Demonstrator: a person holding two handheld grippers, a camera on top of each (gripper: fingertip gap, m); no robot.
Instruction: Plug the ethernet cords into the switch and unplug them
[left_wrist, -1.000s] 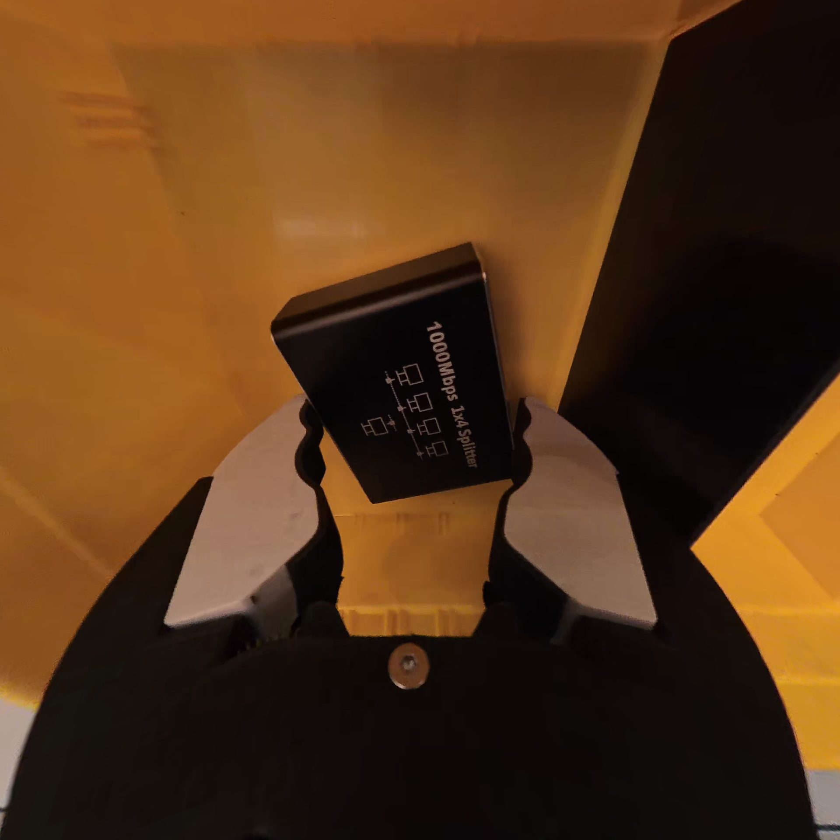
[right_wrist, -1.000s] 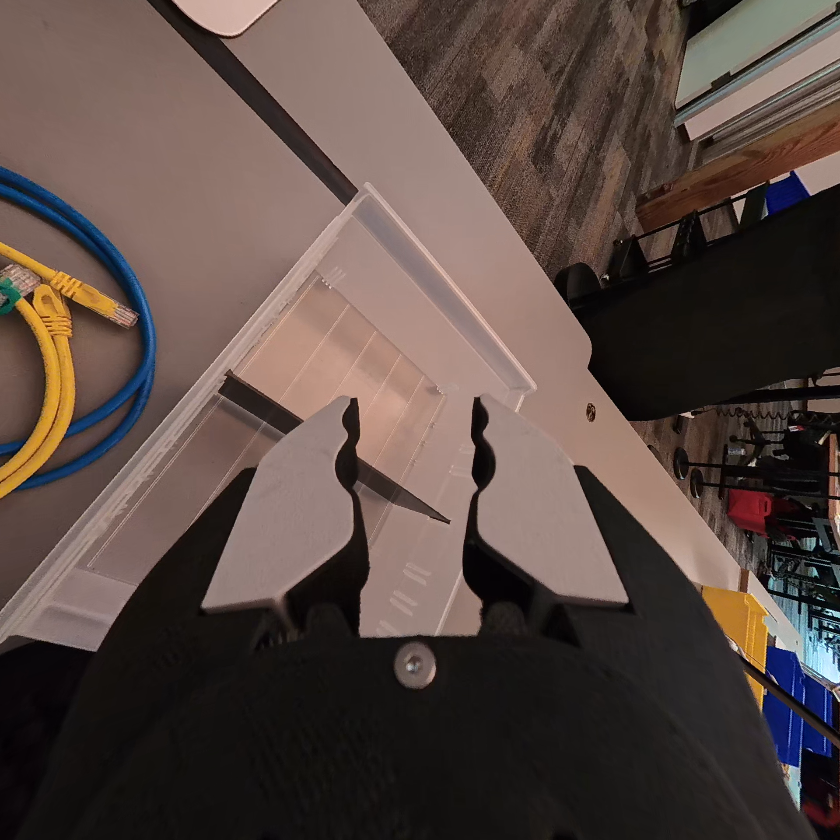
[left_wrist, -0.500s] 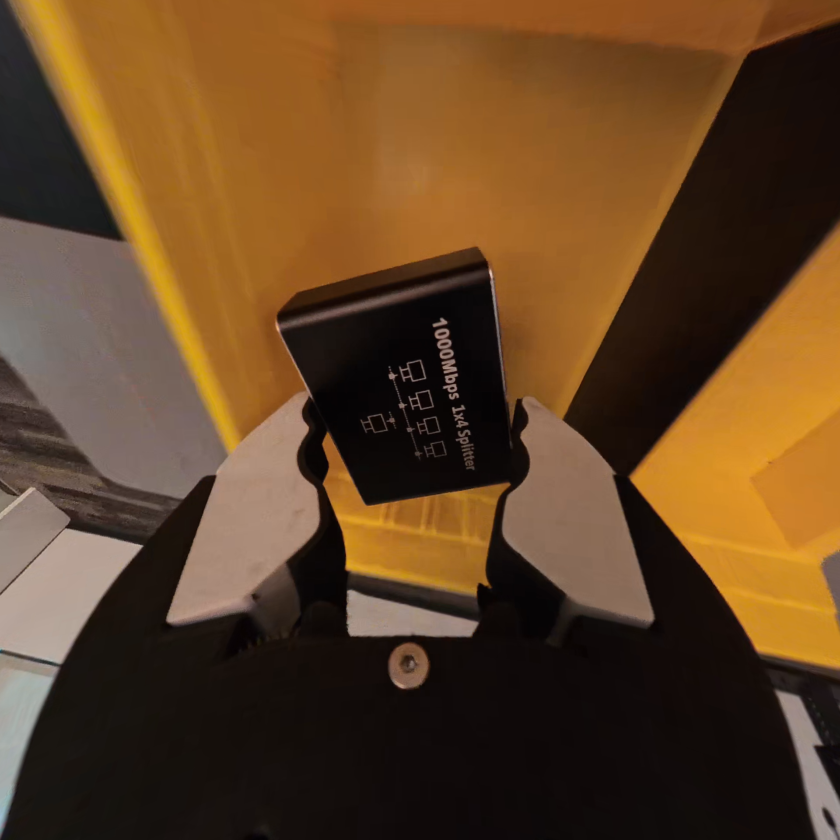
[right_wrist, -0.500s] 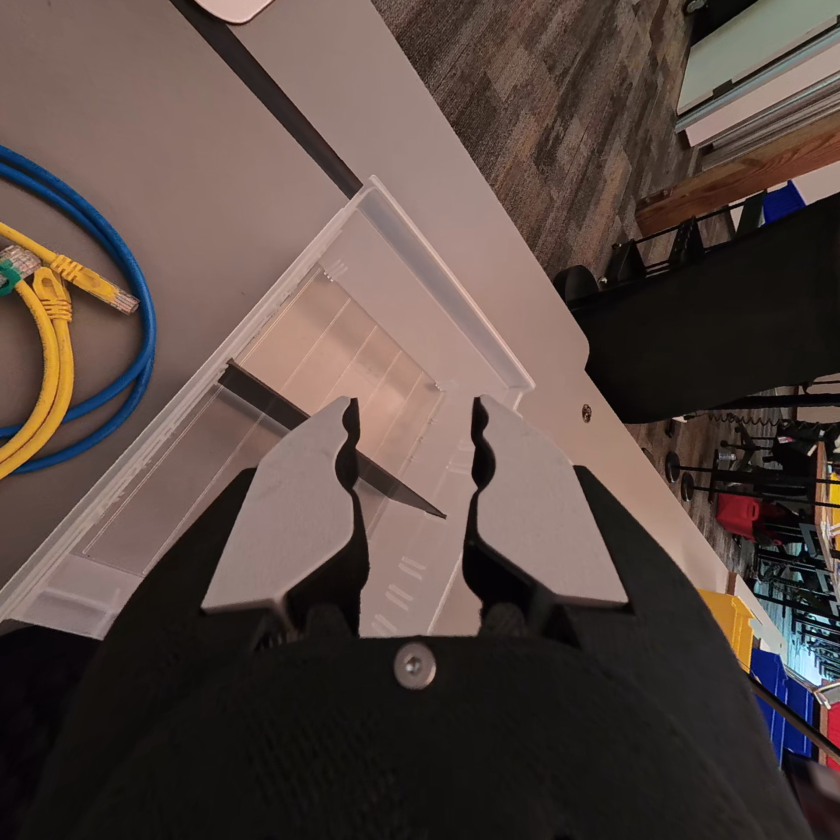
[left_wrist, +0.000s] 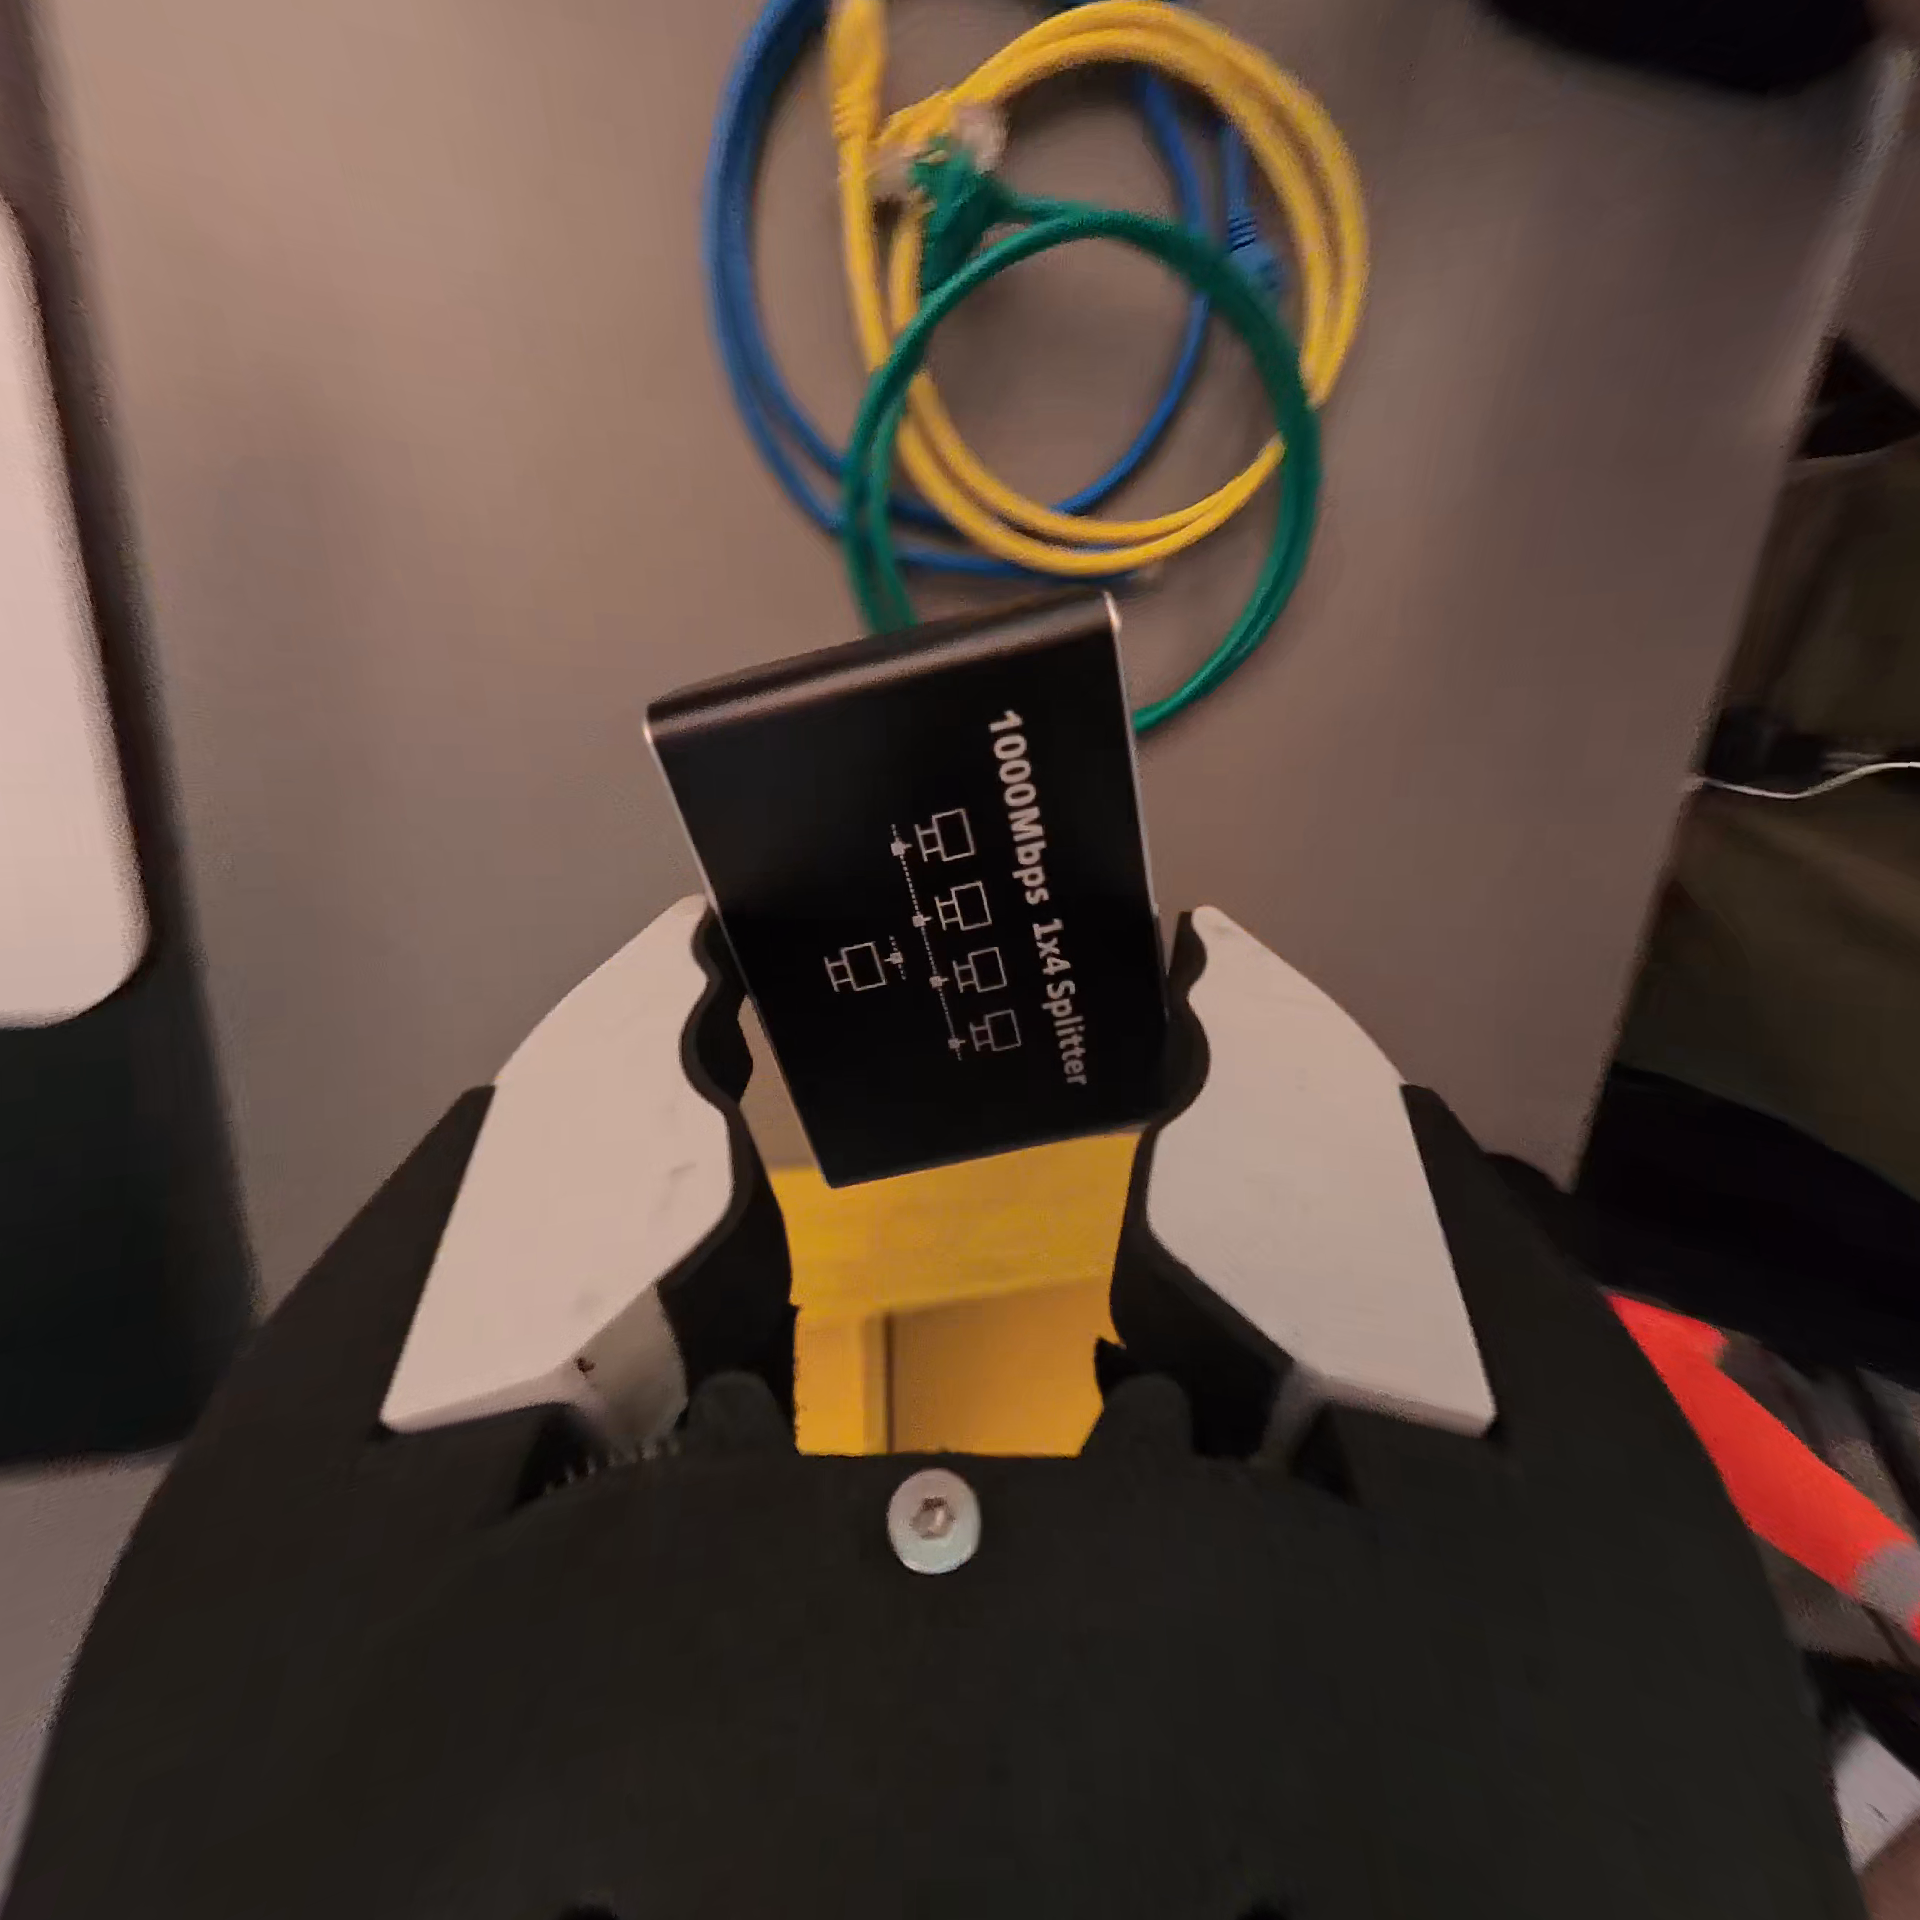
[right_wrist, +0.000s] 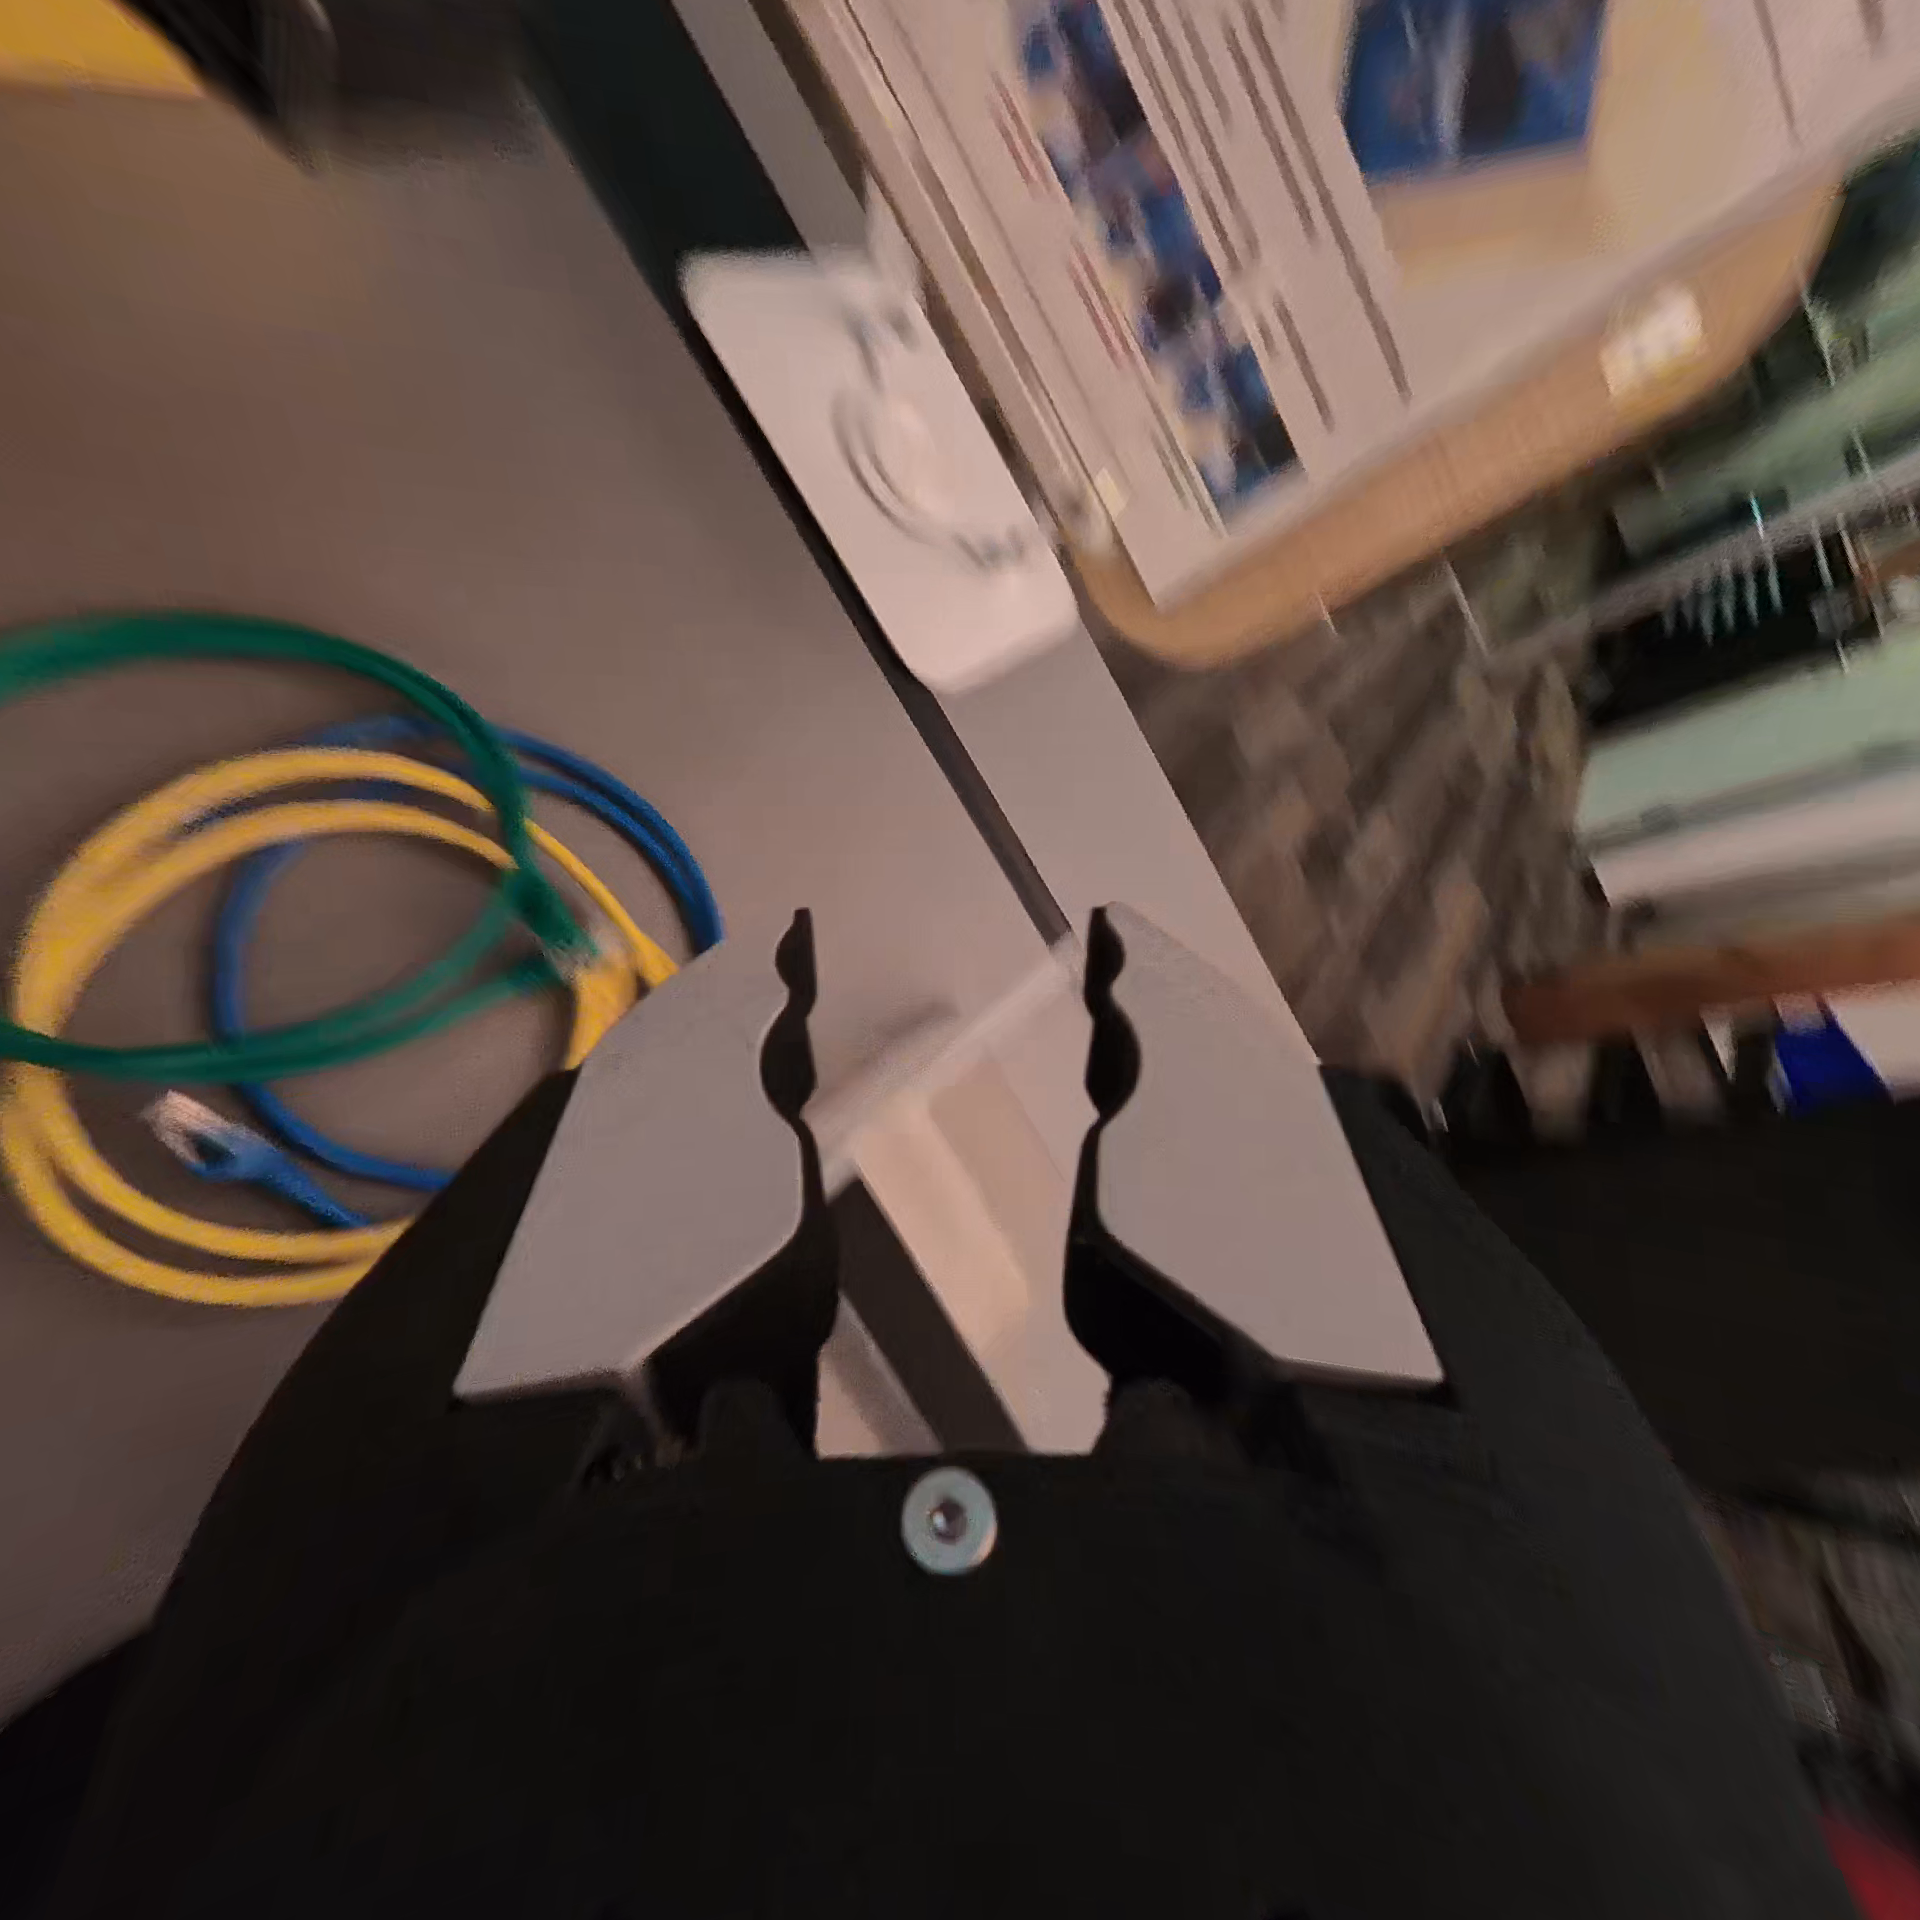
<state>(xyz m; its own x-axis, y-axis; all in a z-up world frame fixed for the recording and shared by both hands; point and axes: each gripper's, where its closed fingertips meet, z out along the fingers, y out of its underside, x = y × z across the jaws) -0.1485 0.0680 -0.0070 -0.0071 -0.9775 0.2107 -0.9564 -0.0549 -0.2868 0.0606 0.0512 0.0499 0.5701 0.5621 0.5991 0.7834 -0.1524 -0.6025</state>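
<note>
1. Left gripper (left_wrist: 940, 935): its two grey fingers are clamped on one black switch (left_wrist: 914, 883), one finger against each long side. The switch sits tilted, its far end leaning left. White markings on its top face.
2. The switch is held up off the grey table (left_wrist: 416, 416), nearer than the cords. No cord is plugged into any part of it that shows; its ports are not in view.
3. Cords counted on the table, far side of the switch: one blue cord (left_wrist: 748, 343), one green cord (left_wrist: 1294, 436), and yellow cord (left_wrist: 1335, 218) in two loops. Whether the yellow is one cord or two, I cannot tell.
4. All the cords lie in one overlapping coil. Several plug ends are bunched at the far edge of the coil: two yellow, one green. One blue plug lies on the right side.
5. A yellow bin (left_wrist: 935, 1299) shows in the gap between the left fingers, nearer than the switch.
6. An orange strip (left_wrist: 1745, 1455) lies near right; too blurred to name.
7. Right gripper (right_wrist: 945, 925): fingers apart, nothing between them. This view is badly motion-blurred.
8. In the right wrist view the same coil lies to the left of the gripper; one blue plug (right_wrist: 223, 1153) with a clear tip points left.
9. One white pad (right_wrist: 883, 457) lies on the table, far from the right gripper.
10. A clear plastic edge (right_wrist: 935, 1143) shows between the right fingers.
</note>
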